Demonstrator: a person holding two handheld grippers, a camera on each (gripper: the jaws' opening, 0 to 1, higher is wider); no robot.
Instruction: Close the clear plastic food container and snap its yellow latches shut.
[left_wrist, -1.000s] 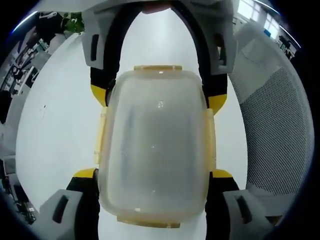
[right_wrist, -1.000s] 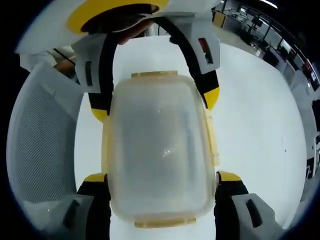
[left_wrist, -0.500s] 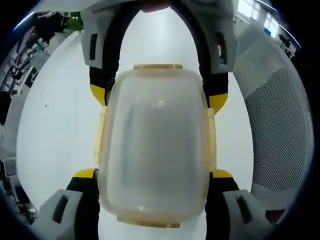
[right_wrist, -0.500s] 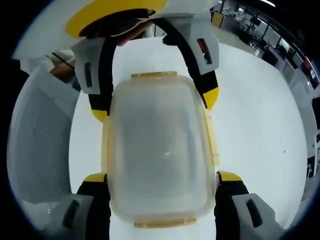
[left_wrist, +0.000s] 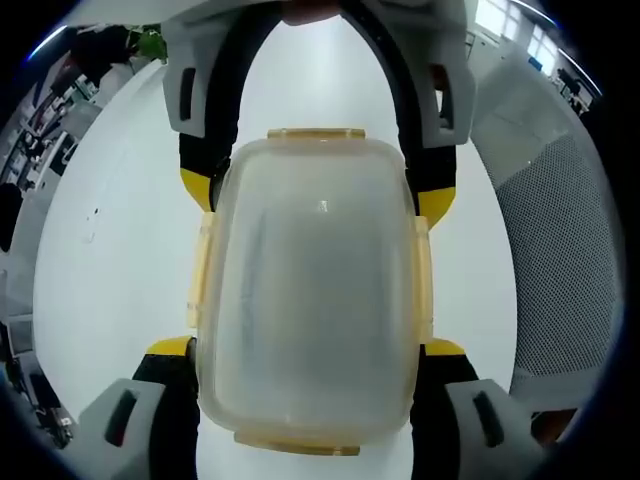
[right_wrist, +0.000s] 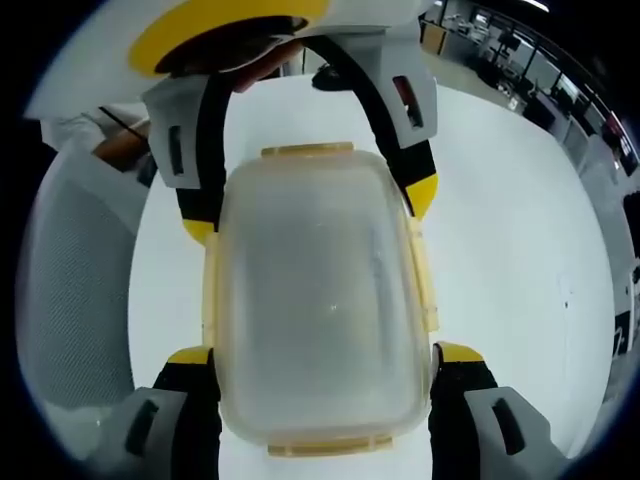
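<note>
The clear plastic food container (left_wrist: 310, 290) is seen from above with its lid on, held over the white table. Yellow latches lie along its rim: one at the far end (left_wrist: 315, 133), one at the near end (left_wrist: 300, 443), one on each long side (left_wrist: 200, 272). My left gripper (left_wrist: 307, 348) is shut on the container's near end, with a yellow-tipped jaw on each side. My right gripper (left_wrist: 315, 195) clamps the far end from the opposite side. In the right gripper view the same container (right_wrist: 318, 300) sits between my right gripper (right_wrist: 318, 353) and my left gripper (right_wrist: 310, 205).
The white table (left_wrist: 110, 250) spreads under the container. A grey mesh chair (left_wrist: 565, 270) stands at the table's edge, and also appears as the mesh chair (right_wrist: 70, 300) in the right gripper view. A person's hand (right_wrist: 120, 148) holds the far gripper. Office desks lie behind.
The container and both grippers hold the same pose. The background has shifted slightly, so the chair sits a little further to the side in both views.
</note>
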